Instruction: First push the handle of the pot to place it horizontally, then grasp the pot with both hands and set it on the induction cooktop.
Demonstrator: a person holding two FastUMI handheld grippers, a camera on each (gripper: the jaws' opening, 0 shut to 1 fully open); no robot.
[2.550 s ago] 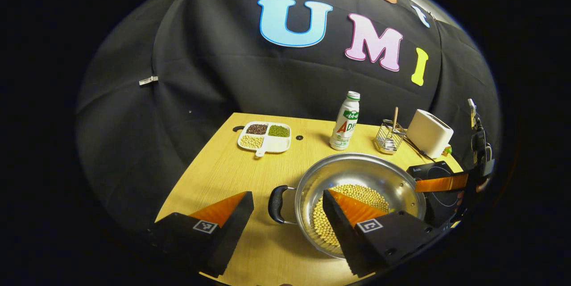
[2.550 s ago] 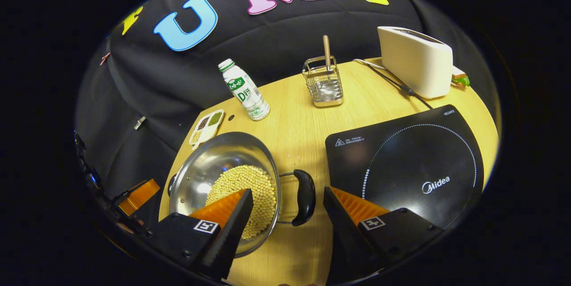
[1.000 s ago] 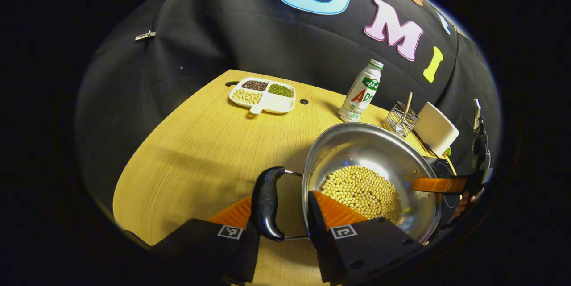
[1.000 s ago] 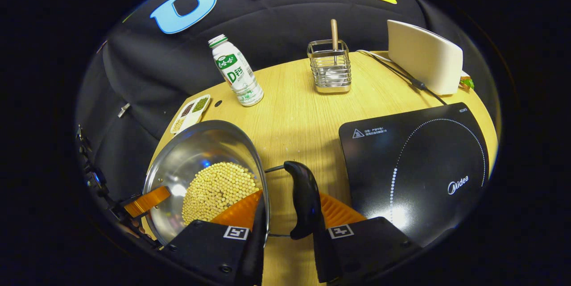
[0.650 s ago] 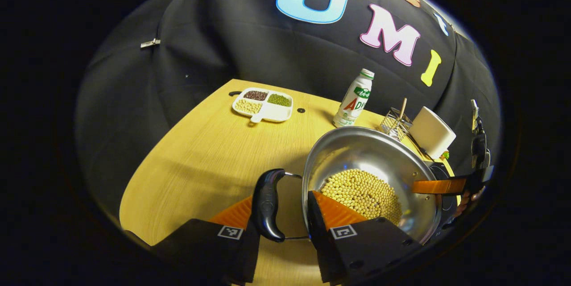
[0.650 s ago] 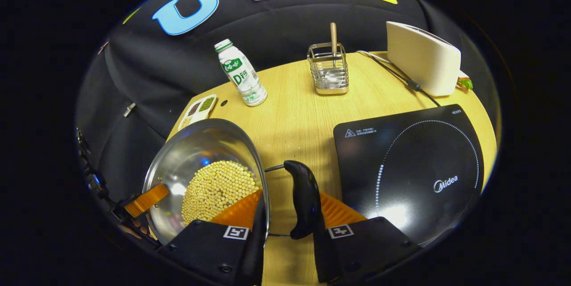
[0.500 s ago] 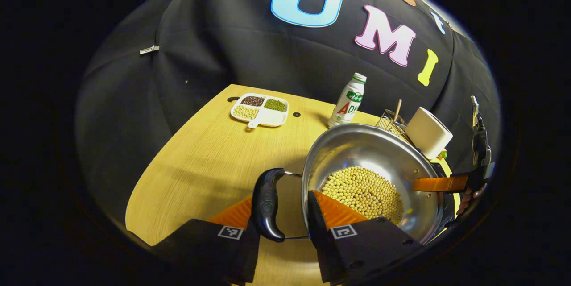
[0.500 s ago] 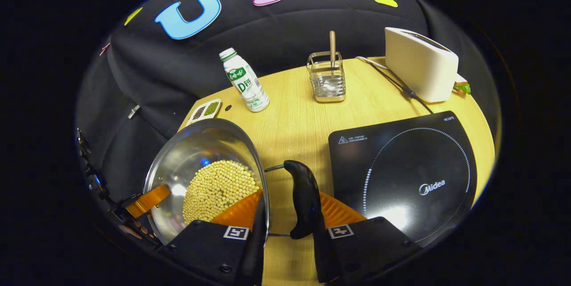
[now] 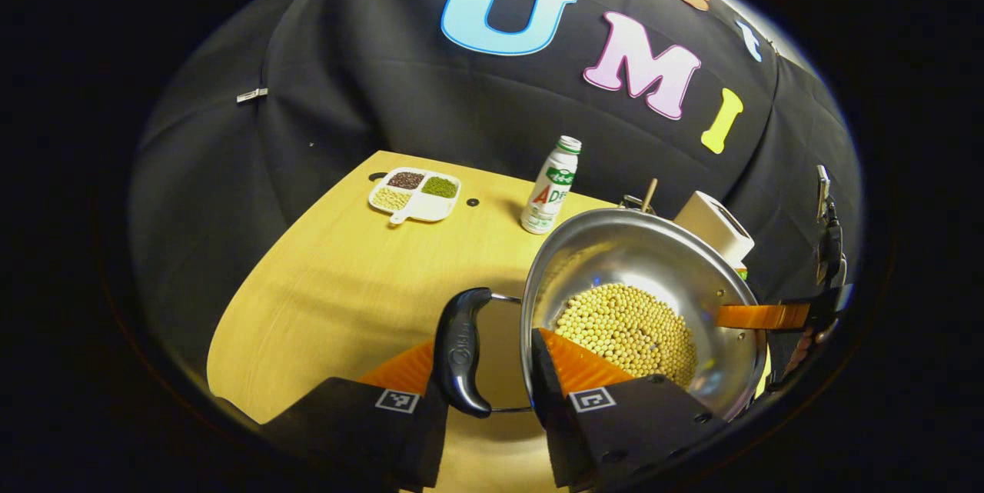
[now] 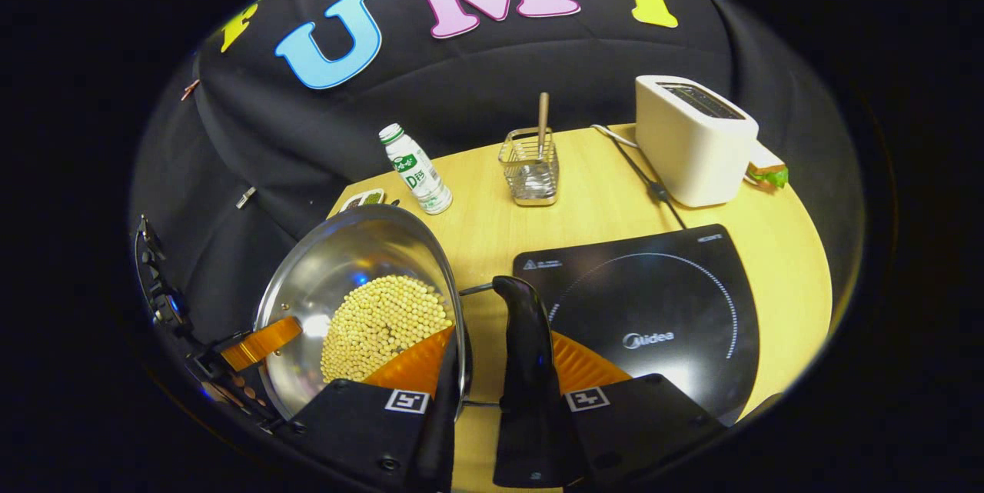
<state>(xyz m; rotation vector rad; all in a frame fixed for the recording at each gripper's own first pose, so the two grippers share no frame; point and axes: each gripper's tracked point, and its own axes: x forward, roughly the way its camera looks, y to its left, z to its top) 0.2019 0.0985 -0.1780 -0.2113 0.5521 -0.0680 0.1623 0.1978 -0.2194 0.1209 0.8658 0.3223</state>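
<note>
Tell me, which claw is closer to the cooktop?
Right. The right claw holds the pot handle beside the cooktop; the left claw holds the far handle.

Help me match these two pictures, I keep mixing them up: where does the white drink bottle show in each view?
Left gripper view: the white drink bottle stands upper centre, at the table's far edge, just left of the pot rim.
Right gripper view: the bottle stands upper left of centre, tilted by the lens, above the pot and left of the wire utensil holder.
Shared landmark: the bean-filled pot.
</note>
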